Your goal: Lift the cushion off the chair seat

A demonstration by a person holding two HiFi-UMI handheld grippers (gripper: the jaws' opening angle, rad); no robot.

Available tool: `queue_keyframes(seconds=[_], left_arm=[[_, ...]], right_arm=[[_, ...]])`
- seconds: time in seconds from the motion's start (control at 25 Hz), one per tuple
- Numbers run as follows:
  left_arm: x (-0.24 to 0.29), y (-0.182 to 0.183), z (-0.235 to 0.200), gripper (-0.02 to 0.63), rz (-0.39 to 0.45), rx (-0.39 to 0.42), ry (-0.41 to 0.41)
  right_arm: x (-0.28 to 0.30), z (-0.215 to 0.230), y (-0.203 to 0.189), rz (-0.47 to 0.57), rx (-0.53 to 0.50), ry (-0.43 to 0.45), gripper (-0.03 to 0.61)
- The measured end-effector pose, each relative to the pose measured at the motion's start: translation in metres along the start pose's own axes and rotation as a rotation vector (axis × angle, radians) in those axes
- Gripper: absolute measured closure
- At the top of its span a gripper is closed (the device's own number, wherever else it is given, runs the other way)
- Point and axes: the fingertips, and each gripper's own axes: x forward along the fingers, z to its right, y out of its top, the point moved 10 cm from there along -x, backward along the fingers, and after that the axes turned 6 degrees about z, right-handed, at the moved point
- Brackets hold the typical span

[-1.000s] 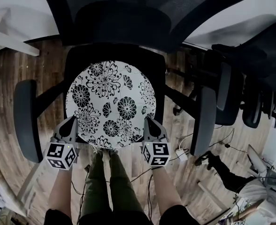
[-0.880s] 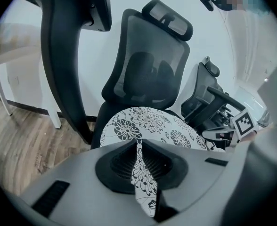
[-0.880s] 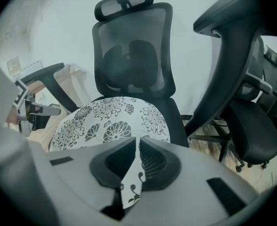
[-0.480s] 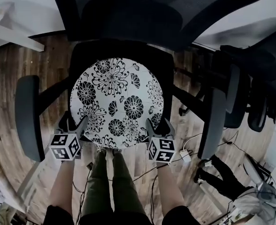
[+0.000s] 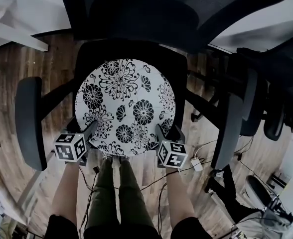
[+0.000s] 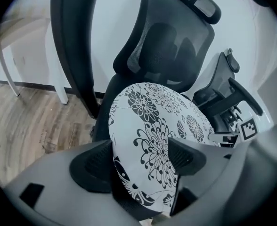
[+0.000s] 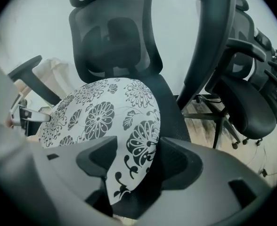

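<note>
A round white cushion point(image 5: 125, 106) with black flowers lies on the black seat point(image 5: 180, 68) of an office chair. My left gripper point(image 5: 86, 133) is at its front left edge and my right gripper point(image 5: 167, 133) at its front right edge. Both pairs of jaws have just been opening and now stand wide. In the left gripper view the cushion point(image 6: 152, 126) runs edge-on between the jaws of the left gripper point(image 6: 138, 160). In the right gripper view the cushion's rim point(image 7: 138, 140) lies between the jaws of the right gripper point(image 7: 134, 160). I see no pad squeezing it.
Armrests point(image 5: 28, 118) point(image 5: 227, 128) flank the seat, with the mesh backrest point(image 5: 151, 9) beyond. More black chairs point(image 5: 266, 93) crowd the right. A white table leg point(image 5: 17, 36) stands at the far left. The person's legs point(image 5: 114, 193) and cables point(image 5: 151, 183) are below on the wooden floor.
Both grippers have sunk lower against the cushion's front edge and tilted. Their jaws, shut a second ago, now stand wide around the rim. The cushion stays on the seat.
</note>
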Motion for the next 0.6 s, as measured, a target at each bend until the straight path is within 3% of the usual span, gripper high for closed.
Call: queue_keyframes(seconds=[0.08,0.16,0.2,0.24,0.32,0.6], left_arm=[[0.0,0.0,-0.001,0.259,0.004,0.003,0.008],[-0.002,0.001,-0.002,0.416,0.011,0.02,0.005],[-0.003,0.002,-0.001,0.487,0.014,0.032,-0.009],[-0.003,0.003,0.0,0.55,0.017,0.043,-0.025],[-0.005,0.004,0.003,0.578,0.03,0.051,-0.045],[-0.019,0.003,0.011,0.583,0.101,0.094,-0.044]], right_arm=[[0.0,0.0,0.001,-0.009,-0.009,0.01,0.301],[-0.001,-0.001,0.002,-0.007,-0.016,0.025,0.331],[-0.003,-0.001,0.004,0.004,-0.023,0.028,0.462],[-0.005,-0.003,0.007,0.017,-0.034,0.031,0.529],[-0.008,-0.005,0.01,0.038,-0.057,0.04,0.548],[-0.024,-0.007,0.012,0.103,-0.069,0.045,0.552]])
